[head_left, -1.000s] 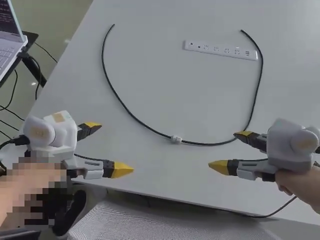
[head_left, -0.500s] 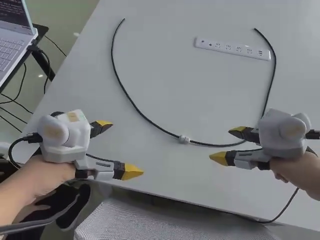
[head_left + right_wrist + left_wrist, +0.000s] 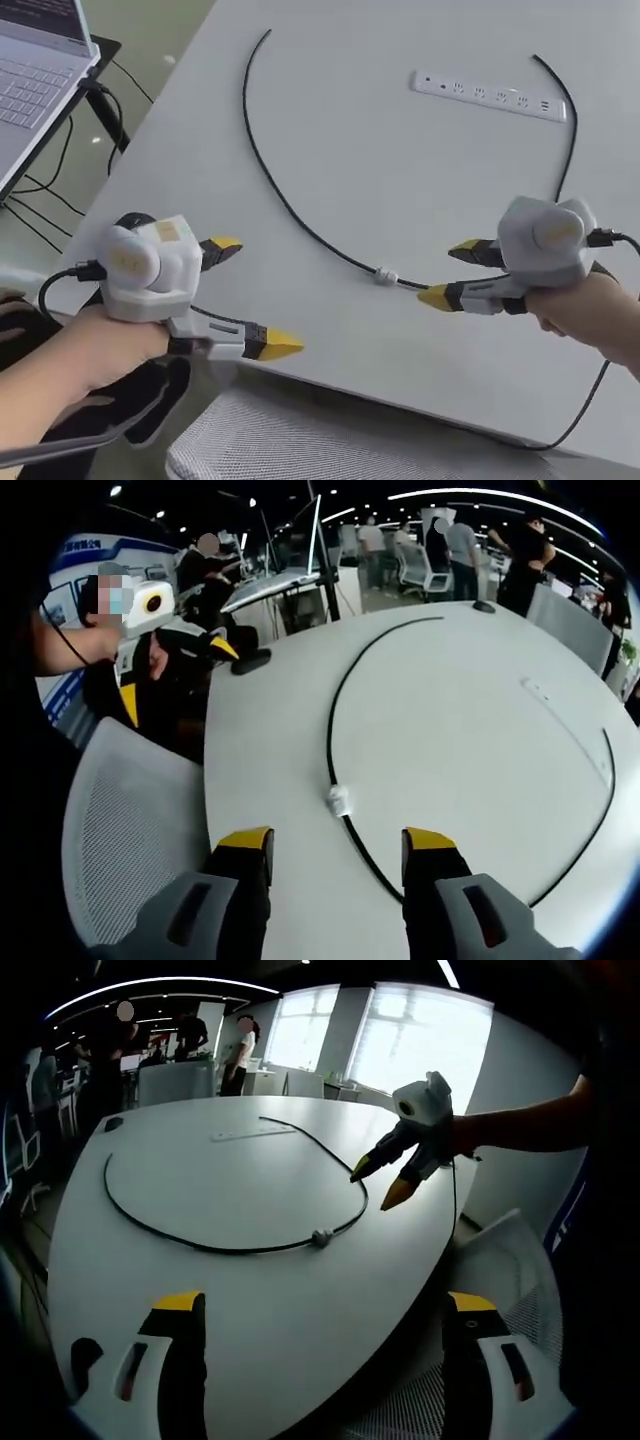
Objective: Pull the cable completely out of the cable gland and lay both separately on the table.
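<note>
Right gripper (image 3: 450,272) has come in closer to the cable gland (image 3: 385,275) than a second ago. The whole head view has also shifted, so part of that is camera. Left gripper (image 3: 255,294) sits about the same way off the gland as before, near the table (image 3: 400,170) edge.

Both pairs of jaws stand apart, nothing held.

The gland is a small white piece threaded on the black cable (image 3: 291,211), which lies in a wide loop on the table, one end up by the power strip (image 3: 490,95). In the right gripper view the cable runs on from the gland in between that gripper's open jaws.

Step in hand looks like the first grasp. To do it well:
- Right should likely drop straight onto the cable just beside the gland and pinch square, not at the tips.
- Left has to cross over and take the gland body itself. It is small and may twist or pop out, so it needs a centred grip.
- The pull should run along the cable's own line, not up.
- Long runs sit on both sides, so expect several re-grips. Feeding out the shorter side looks quicker.
</note>
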A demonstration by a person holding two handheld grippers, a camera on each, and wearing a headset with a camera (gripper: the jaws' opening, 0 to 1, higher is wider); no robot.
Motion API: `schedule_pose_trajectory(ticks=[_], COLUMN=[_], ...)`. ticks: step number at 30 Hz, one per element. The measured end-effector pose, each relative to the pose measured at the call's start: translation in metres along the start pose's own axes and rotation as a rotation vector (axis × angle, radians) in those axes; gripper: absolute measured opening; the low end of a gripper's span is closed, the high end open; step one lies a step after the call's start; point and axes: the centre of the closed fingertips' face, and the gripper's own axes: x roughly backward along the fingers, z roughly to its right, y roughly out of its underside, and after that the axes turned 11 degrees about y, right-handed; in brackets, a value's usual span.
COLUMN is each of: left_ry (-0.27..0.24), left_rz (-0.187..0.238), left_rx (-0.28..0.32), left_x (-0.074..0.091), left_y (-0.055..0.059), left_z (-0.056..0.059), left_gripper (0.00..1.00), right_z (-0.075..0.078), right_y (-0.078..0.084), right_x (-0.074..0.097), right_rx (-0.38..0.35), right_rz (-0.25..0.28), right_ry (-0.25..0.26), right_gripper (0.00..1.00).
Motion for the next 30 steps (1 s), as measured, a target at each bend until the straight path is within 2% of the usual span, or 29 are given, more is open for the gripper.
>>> schedule_pose_trajectory(ticks=[9, 15, 19, 24, 27, 30], left_ry=[-0.005, -0.008, -0.011, -0.011, -0.016, -0.021], left_rz=[-0.007, -0.009, -0.006, -0.005, -0.013, -0.021], left_rx=[0.009, 0.012, 0.015, 0.015, 0.015, 0.018], left_x=[0.004, 0.009, 0.011, 0.012, 0.013, 0.014], left_y=[0.009, 0.013, 0.013, 0.012, 0.016, 0.020], left_z=[0.001, -0.001, -0.004, -0.006, -0.009, -0.011], left_gripper=[0.99, 0.99, 0.98, 0.98, 0.98, 0.98], right_z=[-0.009, -0.008, -0.008, -0.005, -0.008, -0.010], right_y=[-0.007, -0.011, -0.006, 0.002, 0.007, 0.012], right_x=[-0.022, -0.037, -0.047, -0.061, -0.066, -0.071], right_rx=[0.055, 0.093, 0.138, 0.155, 0.151, 0.178], right_rz=[-0.048, -0.074, -0.106, -0.143, -0.163, -0.183], right_ry=[-0.039, -0.057, -0.080, -0.095, -0.123, -0.128], right_gripper=[0.46, 0.40, 0.36, 0.31, 0.28, 0.26])
